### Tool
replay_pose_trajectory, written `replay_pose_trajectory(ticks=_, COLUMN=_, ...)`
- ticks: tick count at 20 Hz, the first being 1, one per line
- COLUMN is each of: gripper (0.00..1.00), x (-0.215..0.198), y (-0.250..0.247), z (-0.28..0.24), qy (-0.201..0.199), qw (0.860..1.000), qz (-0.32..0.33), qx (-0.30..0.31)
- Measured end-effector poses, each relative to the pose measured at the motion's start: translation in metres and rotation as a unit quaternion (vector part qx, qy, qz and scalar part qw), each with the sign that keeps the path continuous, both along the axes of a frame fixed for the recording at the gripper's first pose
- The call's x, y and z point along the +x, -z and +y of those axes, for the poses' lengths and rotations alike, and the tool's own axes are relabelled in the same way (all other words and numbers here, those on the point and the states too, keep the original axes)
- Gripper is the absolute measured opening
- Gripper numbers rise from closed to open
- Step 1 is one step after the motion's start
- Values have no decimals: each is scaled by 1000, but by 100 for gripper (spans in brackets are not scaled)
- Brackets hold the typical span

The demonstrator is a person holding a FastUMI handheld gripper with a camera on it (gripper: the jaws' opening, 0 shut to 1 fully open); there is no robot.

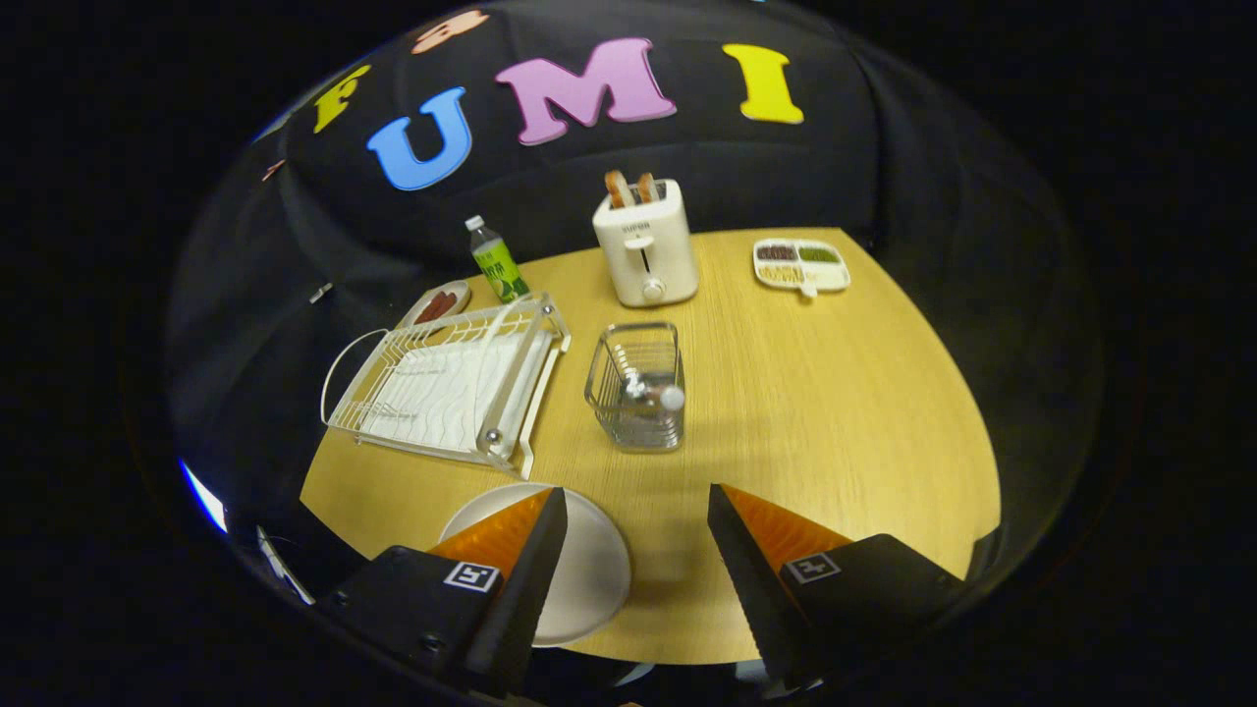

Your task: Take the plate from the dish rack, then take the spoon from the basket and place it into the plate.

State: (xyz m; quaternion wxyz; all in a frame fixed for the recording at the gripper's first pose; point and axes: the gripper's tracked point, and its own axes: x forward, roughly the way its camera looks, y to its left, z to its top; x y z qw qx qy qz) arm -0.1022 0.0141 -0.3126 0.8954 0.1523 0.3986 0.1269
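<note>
A white plate lies flat on the wooden table, partly hidden under my left finger. The white dish rack stands beyond it to the left, with no dishes in it. A wire basket stands ahead of the fingers, a little left of the middle, with a spoon inside, its rounded end near the rim. My gripper is open, high above the table's near edge, with nothing between its fingers.
A white toaster with two slices of bread stands at the back. A green bottle and a small dish sit behind the rack. A divided snack tray lies at the back right.
</note>
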Motion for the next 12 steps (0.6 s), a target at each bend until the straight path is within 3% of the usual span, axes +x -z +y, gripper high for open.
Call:
replay_pose_trajectory(ticks=6, gripper=98, x=46, y=-89, z=-18, qy=-21, qw=992, qz=-122, qx=-29)
replay_pose_trajectory(ticks=12, gripper=99, x=66, y=-64, z=-27, qy=-20, qw=996, qz=-75, qx=-47)
